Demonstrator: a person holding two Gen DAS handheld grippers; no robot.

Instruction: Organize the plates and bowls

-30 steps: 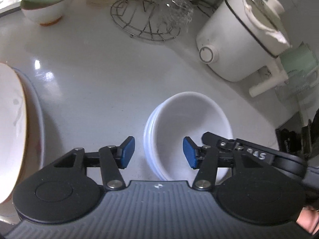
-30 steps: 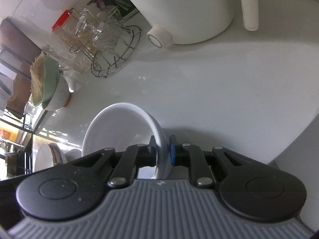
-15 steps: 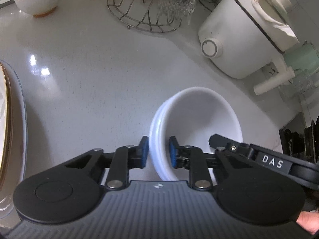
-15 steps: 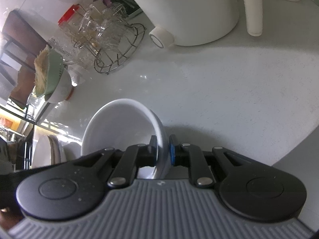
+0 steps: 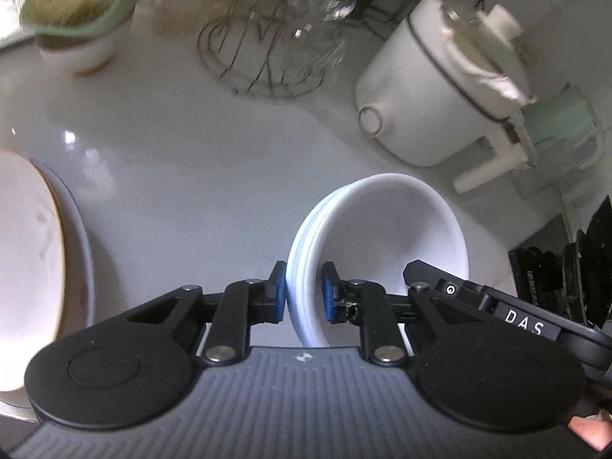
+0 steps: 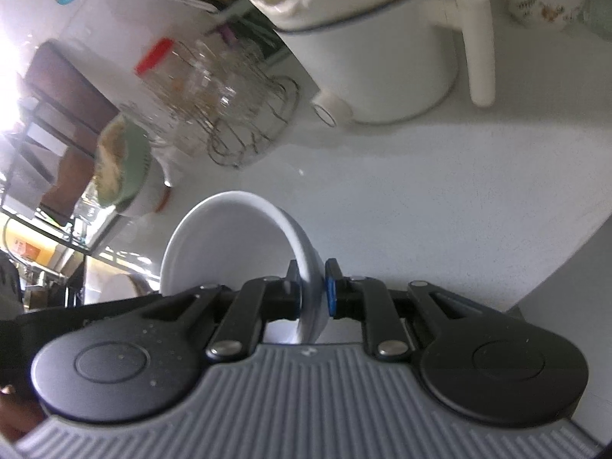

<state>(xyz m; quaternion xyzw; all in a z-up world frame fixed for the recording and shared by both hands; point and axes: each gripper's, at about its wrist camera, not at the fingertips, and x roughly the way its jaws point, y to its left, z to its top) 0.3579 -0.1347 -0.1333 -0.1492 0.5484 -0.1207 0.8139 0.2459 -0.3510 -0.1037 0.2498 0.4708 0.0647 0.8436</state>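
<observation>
Glossy white speckled countertop (image 5: 199,176) is carrying kitchen clutter; a dark wooden shelf unit (image 6: 65,114) is standing at its far end. Green colander of pale food (image 5: 84,4) is sitting in a white bowl. Round wire rack (image 5: 264,53) is holding clear glasses beside a white electric cooking pot (image 5: 432,99). White plates with a gold rim (image 5: 34,252) are lying at left. Stack of white ceramic bowls (image 5: 382,237) is hanging tilted over the counter, left gripper (image 5: 304,294) clamping its left rim, right gripper (image 6: 311,294) clamping the opposite rim. "DAS" is showing on the right gripper's finger
</observation>
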